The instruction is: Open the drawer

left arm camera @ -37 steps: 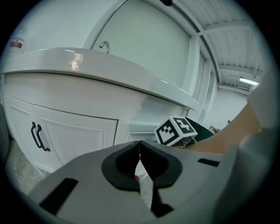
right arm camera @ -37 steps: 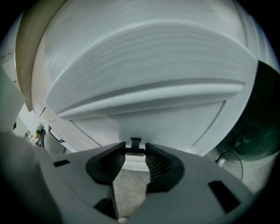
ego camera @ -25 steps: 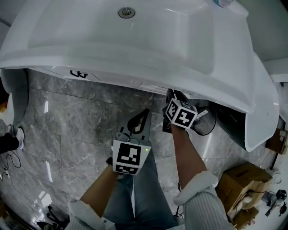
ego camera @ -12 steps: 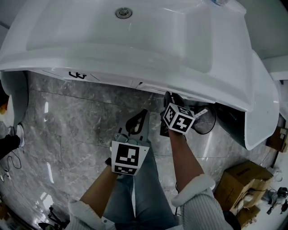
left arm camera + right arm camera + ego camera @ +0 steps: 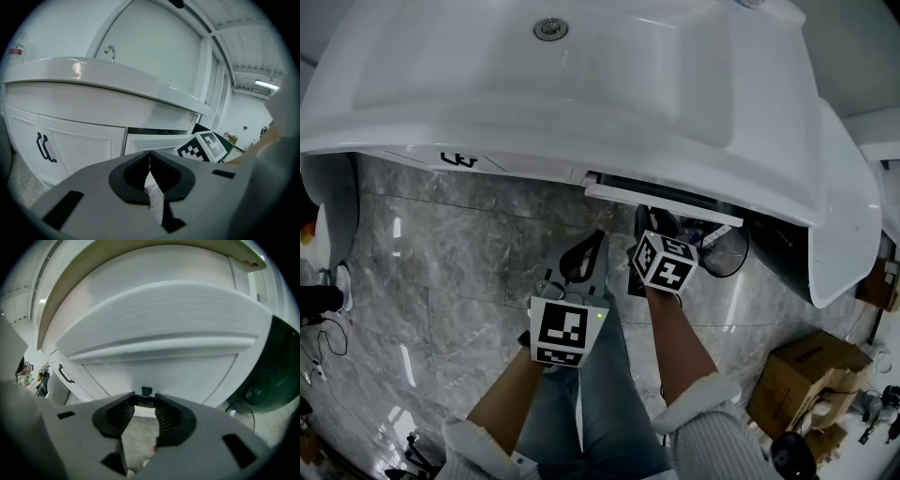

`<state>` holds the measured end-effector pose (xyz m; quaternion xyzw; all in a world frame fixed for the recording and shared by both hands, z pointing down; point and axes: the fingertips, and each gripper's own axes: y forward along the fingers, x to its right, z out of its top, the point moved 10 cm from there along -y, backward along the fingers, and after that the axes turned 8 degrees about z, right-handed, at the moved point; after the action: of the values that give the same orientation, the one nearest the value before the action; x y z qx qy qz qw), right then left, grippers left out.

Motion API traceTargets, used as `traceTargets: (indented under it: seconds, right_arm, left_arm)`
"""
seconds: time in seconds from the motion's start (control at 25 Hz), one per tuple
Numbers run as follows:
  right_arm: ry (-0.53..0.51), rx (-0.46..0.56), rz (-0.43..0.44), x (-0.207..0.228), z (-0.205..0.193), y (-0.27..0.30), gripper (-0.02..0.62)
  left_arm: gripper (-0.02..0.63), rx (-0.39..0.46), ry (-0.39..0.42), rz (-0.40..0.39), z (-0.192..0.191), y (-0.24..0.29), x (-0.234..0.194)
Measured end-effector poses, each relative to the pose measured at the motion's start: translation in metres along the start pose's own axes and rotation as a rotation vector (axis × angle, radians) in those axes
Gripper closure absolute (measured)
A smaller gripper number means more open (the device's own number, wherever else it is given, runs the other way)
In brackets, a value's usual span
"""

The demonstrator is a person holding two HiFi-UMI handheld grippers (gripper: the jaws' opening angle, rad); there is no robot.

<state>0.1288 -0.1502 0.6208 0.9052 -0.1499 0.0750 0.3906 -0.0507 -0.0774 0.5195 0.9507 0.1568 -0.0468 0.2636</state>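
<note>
The white drawer [image 5: 661, 199] sticks out a little from under the basin rim, with a dark gap above its front [image 5: 154, 139]. My right gripper [image 5: 654, 216] is at the drawer front, shut on the small dark drawer handle [image 5: 146, 391], which sits between its ribbed fingertips. The drawer front [image 5: 159, 319] fills the right gripper view. My left gripper [image 5: 589, 251] hangs lower and to the left, over the floor and away from the cabinet. Its jaws meet at the tips [image 5: 150, 153] with nothing in them.
The white basin [image 5: 581, 66] with its drain [image 5: 548, 28] overhangs the cabinet. Cupboard doors with dark handles [image 5: 43, 146] stand left of the drawer. A black wire fan [image 5: 727, 251] and cardboard boxes [image 5: 806, 370] sit at the right on the grey marble floor [image 5: 441, 272].
The drawer has slid out from under the basin rim, and a dark gap now shows. My right gripper came back towards me with the handle. The left gripper stayed put.
</note>
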Motion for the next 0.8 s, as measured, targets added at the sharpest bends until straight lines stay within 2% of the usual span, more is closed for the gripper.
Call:
traceTargets:
  seconds: [0.8]
  right_arm:
    - [-0.066, -0.019, 0.012, -0.009, -0.024, -0.028, 0.456]
  left_arm:
    - [0.589, 0.002, 0.015, -0.002, -0.006, -0.016, 0.004]
